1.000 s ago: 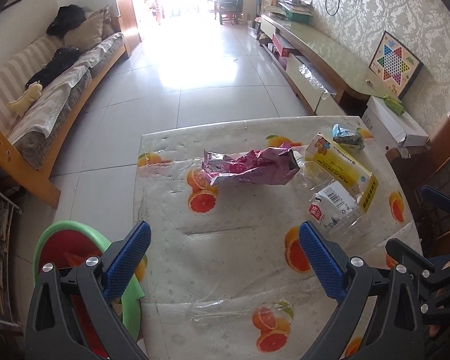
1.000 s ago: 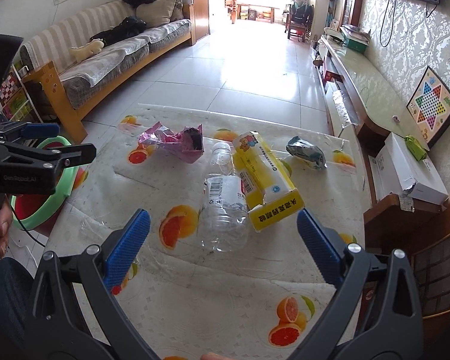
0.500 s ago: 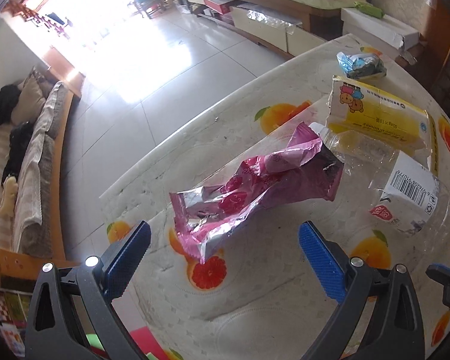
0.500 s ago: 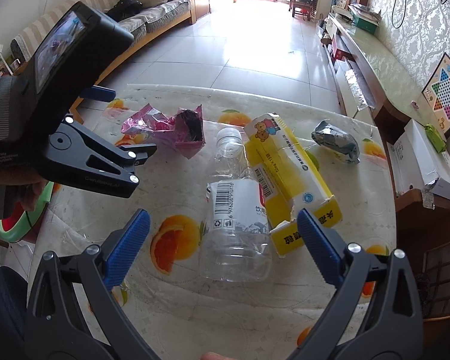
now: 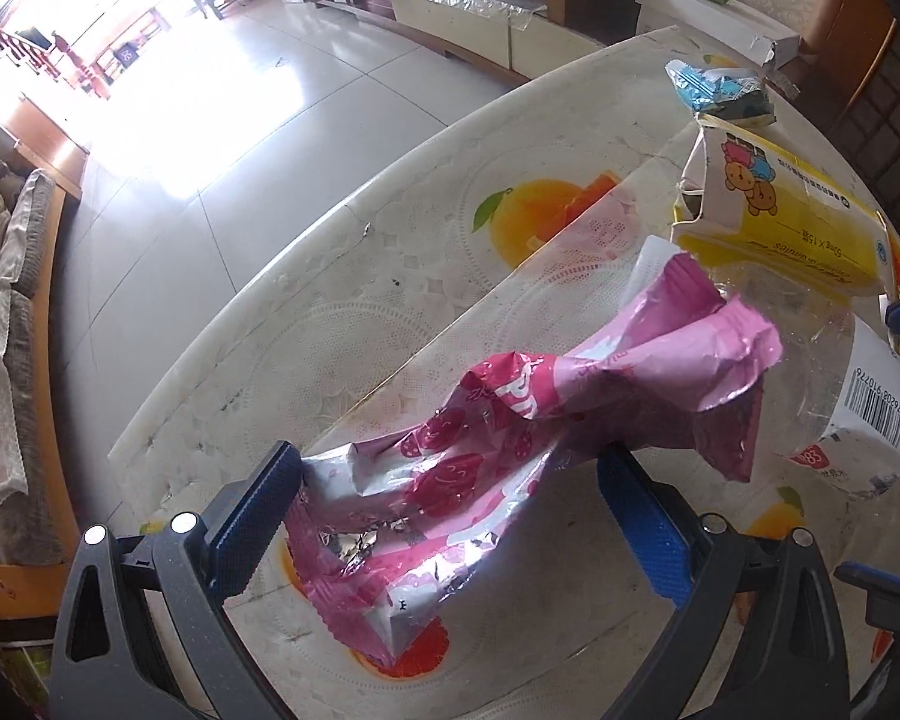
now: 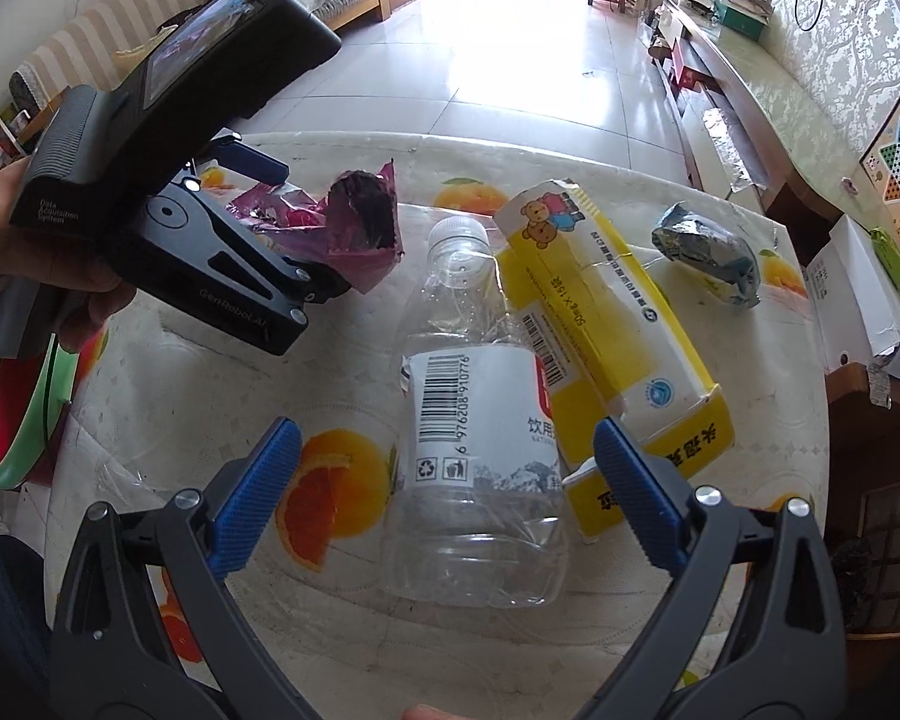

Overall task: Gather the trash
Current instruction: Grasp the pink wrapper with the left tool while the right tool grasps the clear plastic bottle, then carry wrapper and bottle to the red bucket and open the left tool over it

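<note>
A crumpled pink foil wrapper (image 5: 510,444) lies on the table between the blue pads of my left gripper (image 5: 450,516), which is open around its near end; it also shows in the right wrist view (image 6: 354,228). A clear plastic bottle (image 6: 474,456) lies on its side with its base between the pads of my open right gripper (image 6: 444,492). A yellow carton (image 6: 618,336) lies beside the bottle, also seen in the left wrist view (image 5: 792,216). A small blue-silver wrapper (image 6: 708,252) lies further right.
The table (image 6: 342,636) has an orange-print cover. A green and red bin (image 6: 12,414) stands on the floor at its left. White boxes (image 6: 864,300) sit on a low cabinet at the right. A sofa (image 5: 12,324) lines the left wall.
My left gripper has moved forward and down until the pink wrapper lies between its pads. My right gripper has closed in on the bottle's base. Both stay open.
</note>
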